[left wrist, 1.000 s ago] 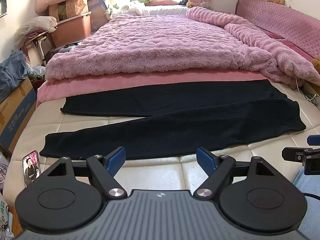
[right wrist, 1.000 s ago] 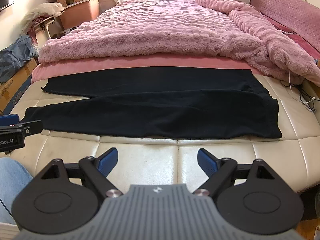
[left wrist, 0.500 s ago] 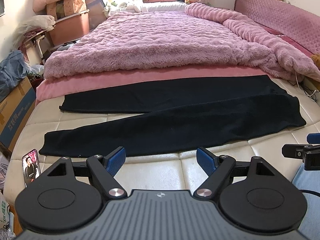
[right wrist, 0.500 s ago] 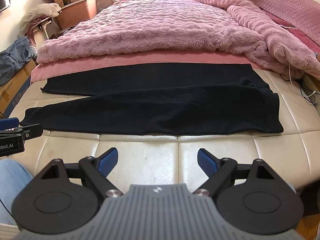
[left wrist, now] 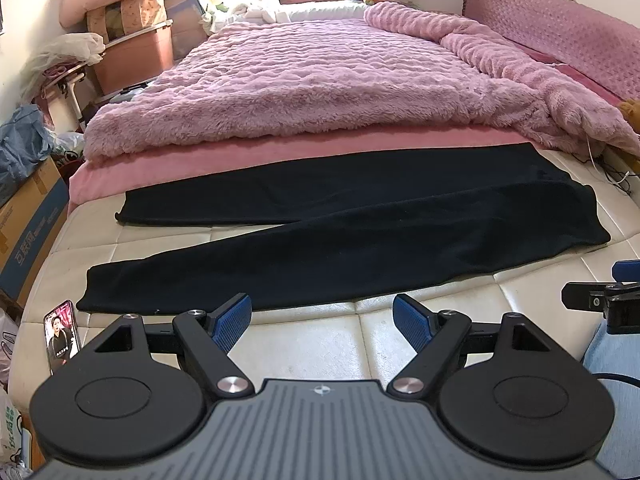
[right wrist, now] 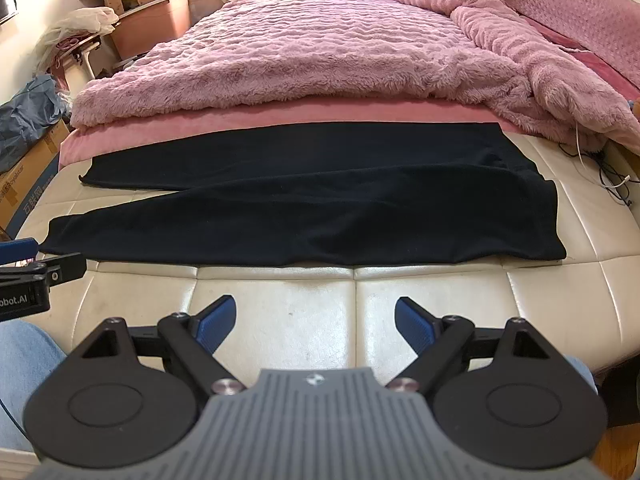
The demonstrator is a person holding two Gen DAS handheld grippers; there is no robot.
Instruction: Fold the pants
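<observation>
Black pants (left wrist: 360,236) lie flat across the cream mattress (left wrist: 320,344), waistband to the right, both legs spread apart toward the left; they also show in the right wrist view (right wrist: 320,208). My left gripper (left wrist: 322,322) is open and empty, held above the mattress just short of the near leg's hem edge. My right gripper (right wrist: 314,322) is open and empty, held above bare mattress (right wrist: 300,308) in front of the pants' near edge. Each gripper's tip shows at the edge of the other's view.
A fluffy pink blanket (left wrist: 320,80) over a pink sheet covers the bed behind the pants. A phone (left wrist: 61,334) lies at the mattress's near left corner. Cardboard boxes (left wrist: 28,224) and clutter stand left of the bed. Cables (right wrist: 600,172) lie at the right.
Both cameras have risen and tilted a little, so the pants sit lower in view. The pants have not moved and both grippers stay open.
</observation>
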